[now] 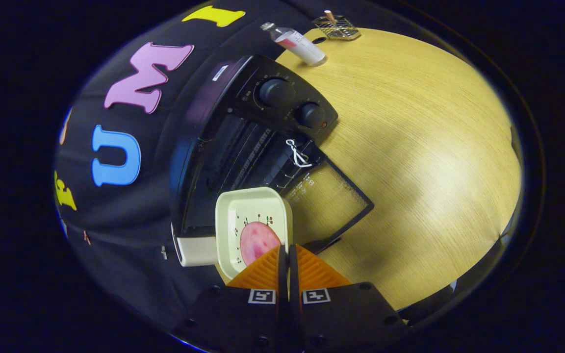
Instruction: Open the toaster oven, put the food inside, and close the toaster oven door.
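A black toaster oven (243, 127) stands on the wooden table with its glass door (329, 203) swung down and open, showing the dark cavity and rack. My gripper (285, 250) is shut on the rim of a square cream plate (243, 208) that carries a round pink slice of food (255, 241). The plate hangs just ahead of the fingers, in front of the oven's opening and above the inner edge of the door. The view is rolled, so the oven looks tilted. A white cord loop (296, 153) hangs at the door's hinge side.
Two round knobs (292, 100) sit on the oven's control panel. Beyond the oven a plastic bottle (296, 44) lies on the table, and a small wire rack (336, 27) stands at the far edge. Bare wooden table (424, 162) spreads beside the door.
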Motion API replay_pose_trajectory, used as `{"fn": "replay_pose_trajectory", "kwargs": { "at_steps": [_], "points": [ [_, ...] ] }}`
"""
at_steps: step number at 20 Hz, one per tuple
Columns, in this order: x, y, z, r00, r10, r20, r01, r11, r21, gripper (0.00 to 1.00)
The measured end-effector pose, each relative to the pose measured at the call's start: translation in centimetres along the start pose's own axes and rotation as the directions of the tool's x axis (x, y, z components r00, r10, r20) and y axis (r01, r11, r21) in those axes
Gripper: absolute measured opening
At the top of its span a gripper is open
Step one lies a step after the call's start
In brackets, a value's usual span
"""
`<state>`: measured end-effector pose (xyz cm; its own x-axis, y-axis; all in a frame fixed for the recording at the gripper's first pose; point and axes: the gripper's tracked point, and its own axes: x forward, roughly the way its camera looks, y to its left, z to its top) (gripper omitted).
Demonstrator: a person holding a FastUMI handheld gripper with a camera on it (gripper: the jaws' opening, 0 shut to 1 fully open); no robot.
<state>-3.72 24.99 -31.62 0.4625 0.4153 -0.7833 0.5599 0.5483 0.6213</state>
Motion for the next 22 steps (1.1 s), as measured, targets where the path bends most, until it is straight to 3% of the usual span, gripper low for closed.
{"fn": "replay_pose_trajectory", "kwargs": {
  "at_steps": [9, 17, 22],
  "points": [
    [4.4, 2.8, 2.6, 0.986, -0.071, 0.153, 0.019, 0.947, 0.319, 0.06],
    [6.8, 4.8, 2.9, 0.972, -0.085, 0.221, -0.035, 0.872, 0.488, 0.06],
    [7.6, 4.6, 2.6, 0.965, -0.113, 0.237, -0.032, 0.845, 0.535, 0.06]
  ]
}}
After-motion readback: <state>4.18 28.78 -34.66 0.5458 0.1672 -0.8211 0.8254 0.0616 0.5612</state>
